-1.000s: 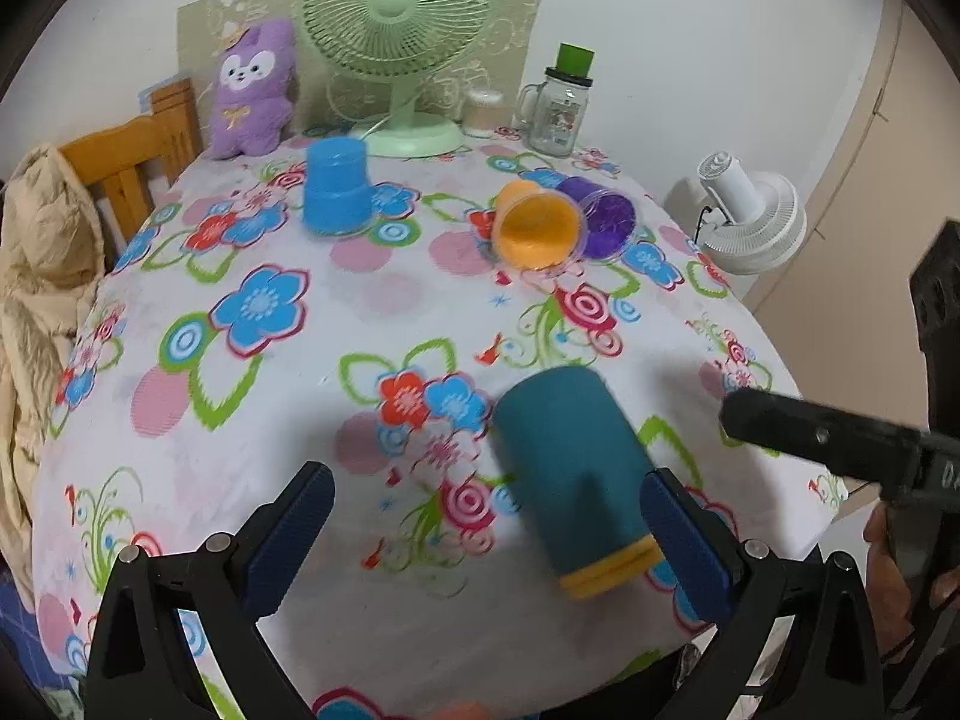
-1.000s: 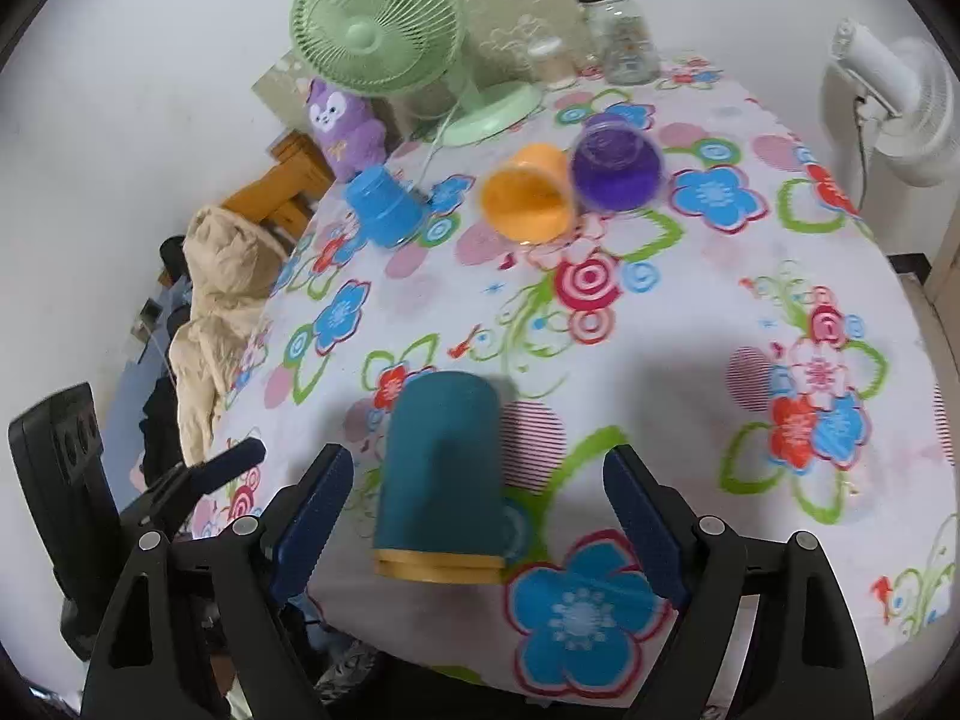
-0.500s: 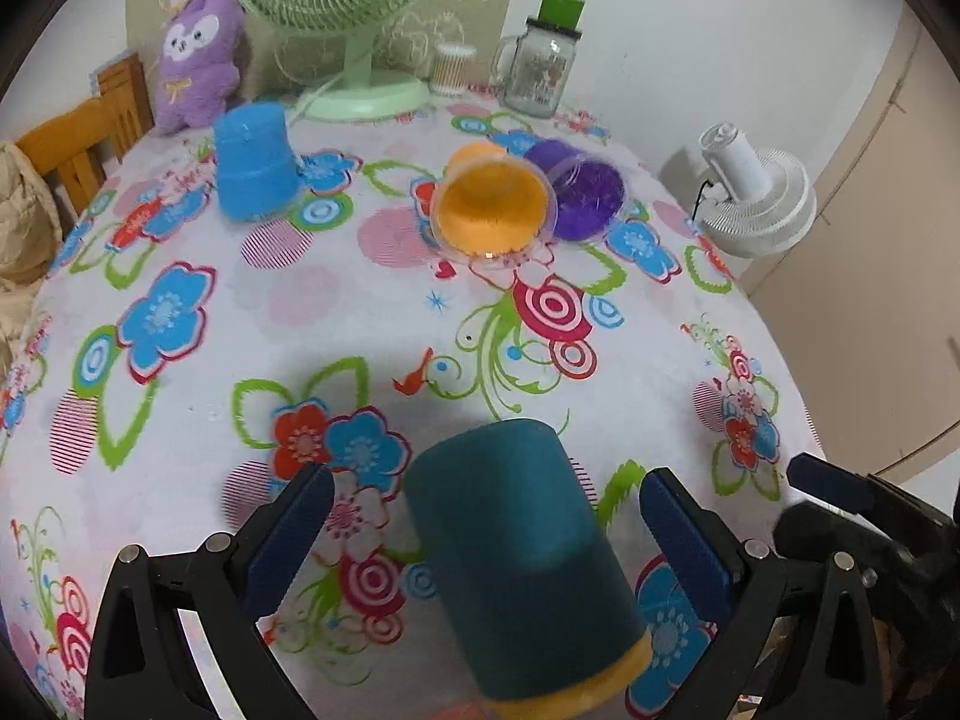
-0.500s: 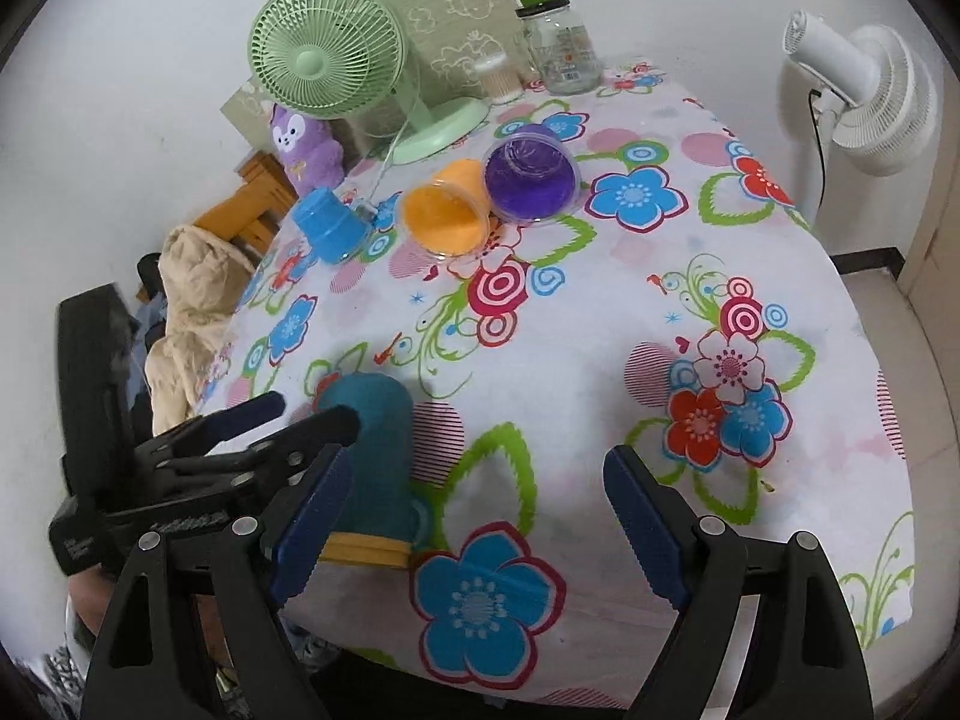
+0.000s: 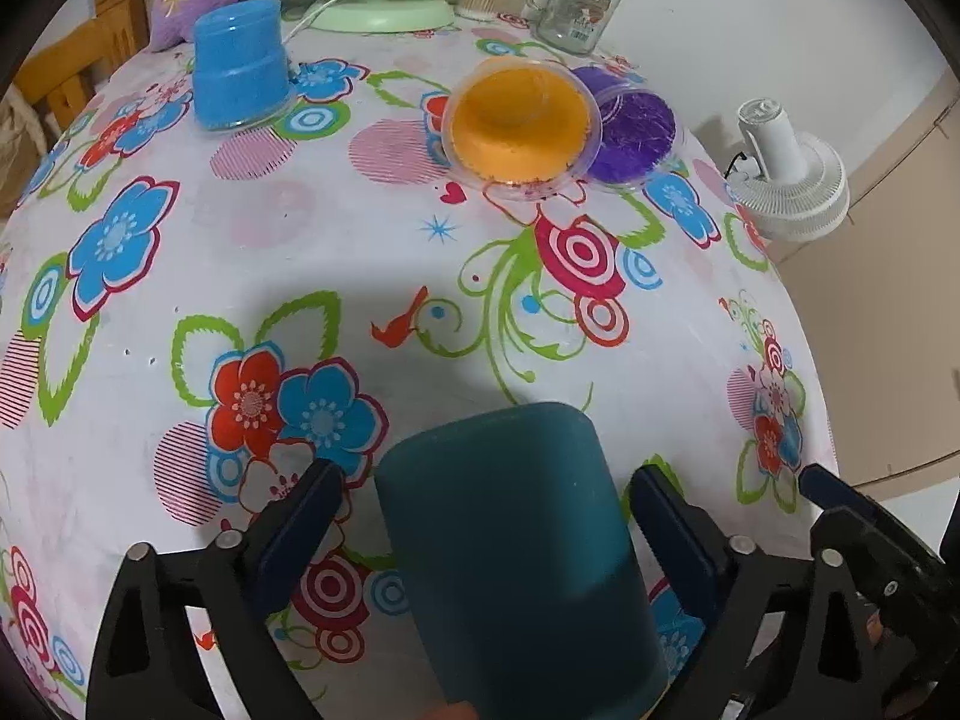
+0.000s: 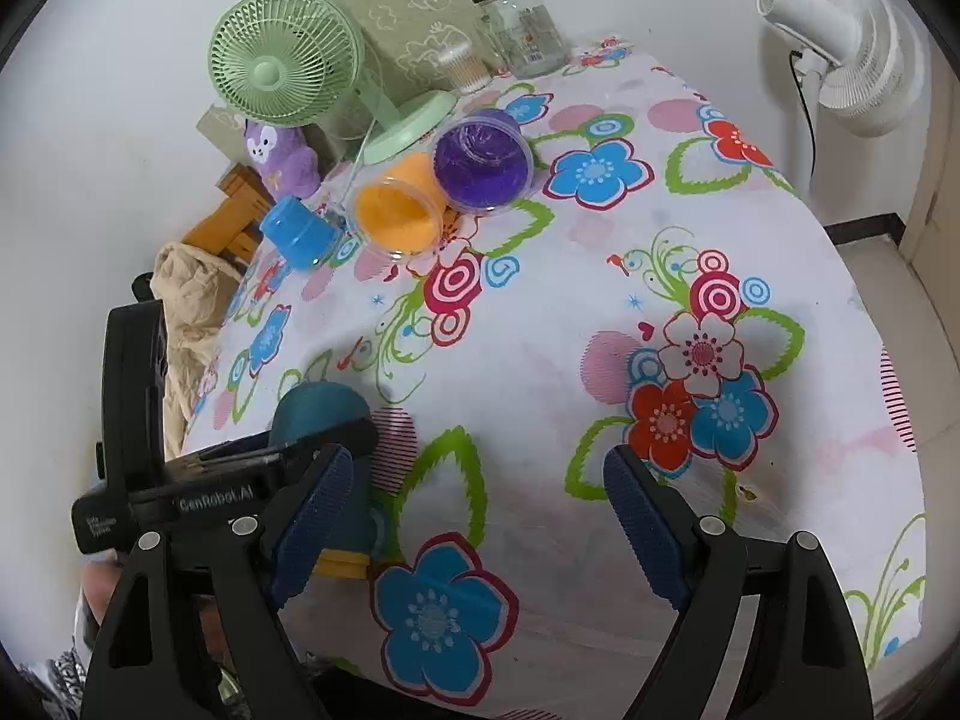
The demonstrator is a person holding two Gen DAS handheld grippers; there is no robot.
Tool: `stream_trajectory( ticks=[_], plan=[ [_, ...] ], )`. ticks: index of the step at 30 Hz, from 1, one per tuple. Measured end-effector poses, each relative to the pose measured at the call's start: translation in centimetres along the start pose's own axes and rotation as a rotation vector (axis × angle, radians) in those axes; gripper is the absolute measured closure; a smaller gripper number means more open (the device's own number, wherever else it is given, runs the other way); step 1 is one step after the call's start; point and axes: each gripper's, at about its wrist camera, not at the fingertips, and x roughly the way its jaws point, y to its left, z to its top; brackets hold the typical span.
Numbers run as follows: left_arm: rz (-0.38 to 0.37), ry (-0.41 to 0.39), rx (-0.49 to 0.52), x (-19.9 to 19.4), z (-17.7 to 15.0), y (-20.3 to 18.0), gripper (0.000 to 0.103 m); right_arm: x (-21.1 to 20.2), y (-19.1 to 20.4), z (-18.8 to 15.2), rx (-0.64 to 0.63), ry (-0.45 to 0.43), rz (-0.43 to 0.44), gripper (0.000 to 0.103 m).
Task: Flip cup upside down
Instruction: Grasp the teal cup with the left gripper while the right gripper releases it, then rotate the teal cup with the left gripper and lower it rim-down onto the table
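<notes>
Here the dark teal plastic cup (image 5: 516, 552) lies on its side between the spread, unclenched left gripper (image 5: 486, 516), long axis along the fingers; the right gripper (image 6: 474, 510), also released, stands beside it.

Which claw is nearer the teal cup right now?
Left. The left claw straddles the teal cup, open, a finger on each side. The right claw is open beside it, over the tablecloth, the cup at its left finger.
</notes>
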Motion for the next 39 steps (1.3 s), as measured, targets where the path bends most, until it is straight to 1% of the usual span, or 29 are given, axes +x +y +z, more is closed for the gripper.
stream_trajectory(
  ticks=[1,2,3,10,16,21,25,30,37,39],
  plan=[
    [0.004,0.0,0.004,-0.1,0.0,0.0,0.018,0.0,-0.1,0.0,0.002,0.0,0.003,0.015],
    [0.004,-0.002,0.006,-0.1,0.0,-0.1,0.02,0.0,-0.1,0.0,0.005,0.0,0.004,0.015],
    [-0.008,0.0,0.007,-0.2,0.0,-0.1,0.026,0.1,-0.2,0.0,0.008,0.0,0.006,0.015],
    [-0.038,0.003,0.002,-0.6,0.1,0.1,0.03,-0.3,-0.2,-0.3,0.011,-0.008,0.013,0.015],
    [-0.06,-0.063,0.04,-3.2,0.1,-0.9,0.032,-0.6,0.1,-0.4,0.008,-0.013,0.015,0.015],
    [-0.069,-0.1,0.063,-4.8,-0.1,-1.5,0.032,-0.7,0.8,-0.5,-0.011,-0.013,0.022,0.015],
    [-0.055,-0.148,0.09,-6.2,-0.2,-2.1,0.033,-0.7,1.5,-0.6,-0.028,-0.013,0.026,0.015],
    [-0.043,-0.185,0.1,-7.6,-0.4,-2.1,0.034,-0.5,2.0,-0.9,-0.037,-0.008,0.027,0.015],
    [0.025,-0.274,0.108,-10.0,-0.5,-1.8,0.035,-0.4,2.9,-1.1,-0.062,-0.007,0.03,0.015],
    [0.042,-0.288,0.11,-10.6,-0.6,-1.7,0.035,-0.3,3.0,-1.1,-0.066,-0.006,0.03,0.015]
  ],
)
